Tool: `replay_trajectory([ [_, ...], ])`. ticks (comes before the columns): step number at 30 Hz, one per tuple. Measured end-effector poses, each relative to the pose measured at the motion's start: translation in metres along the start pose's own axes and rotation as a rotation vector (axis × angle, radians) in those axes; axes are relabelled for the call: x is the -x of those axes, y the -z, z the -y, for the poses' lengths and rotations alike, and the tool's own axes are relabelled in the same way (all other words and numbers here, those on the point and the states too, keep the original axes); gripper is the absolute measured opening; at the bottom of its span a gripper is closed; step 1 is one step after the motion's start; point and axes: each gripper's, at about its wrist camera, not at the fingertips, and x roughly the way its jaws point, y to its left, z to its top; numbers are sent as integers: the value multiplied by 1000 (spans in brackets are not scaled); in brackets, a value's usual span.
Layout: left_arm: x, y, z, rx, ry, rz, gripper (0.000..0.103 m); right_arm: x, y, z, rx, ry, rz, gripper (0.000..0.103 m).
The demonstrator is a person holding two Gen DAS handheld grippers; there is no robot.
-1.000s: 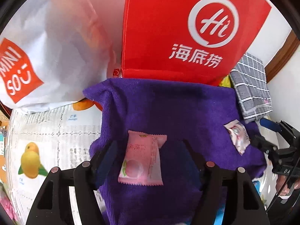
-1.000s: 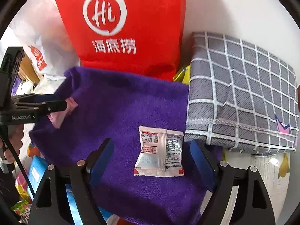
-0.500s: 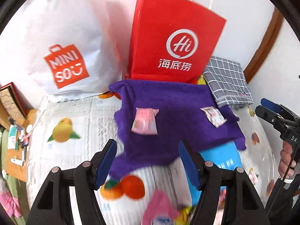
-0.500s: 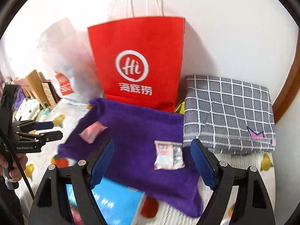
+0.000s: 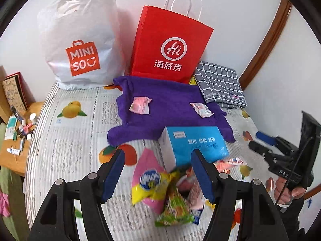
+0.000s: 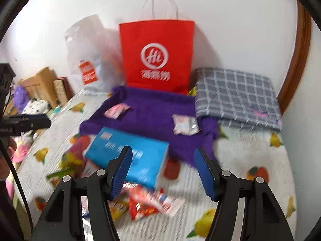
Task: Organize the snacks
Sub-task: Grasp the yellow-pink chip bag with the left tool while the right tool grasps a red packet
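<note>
A purple towel [image 5: 170,110] [image 6: 152,112] lies on the fruit-print bed cover. On it rest a pink packet [image 5: 140,105] [image 6: 116,110] and a white-and-red packet [image 5: 201,109] [image 6: 184,124], well apart. Nearer me sits a blue box [image 5: 196,142] [image 6: 128,156], with a heap of loose snack packets [image 5: 160,190] [image 6: 148,200] in front of it. My left gripper [image 5: 158,176] hovers open above the heap, holding nothing. My right gripper [image 6: 163,170] hangs over the box's near edge, jaws closing with nothing gripped. Each gripper shows at the edge of the other view [image 5: 255,140] [image 6: 30,120].
A red paper bag [image 5: 170,46] and a white Miniso bag [image 5: 80,46] stand against the wall behind the towel. A folded grey checked cloth [image 5: 218,84] lies at the back right. A wooden side table [image 5: 14,132] with small items stands left of the bed.
Both grippers have pulled back and up from the towel, leaving the two packets on it. The blue box and the snack heap have come into view. The right jaws stand narrower.
</note>
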Motion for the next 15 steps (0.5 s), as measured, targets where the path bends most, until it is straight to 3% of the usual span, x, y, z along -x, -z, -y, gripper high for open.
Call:
replay_trajectory([
  [15,2,66,-27,86,-26,-40,66,-52,36,-25,120,-38,-112,60],
])
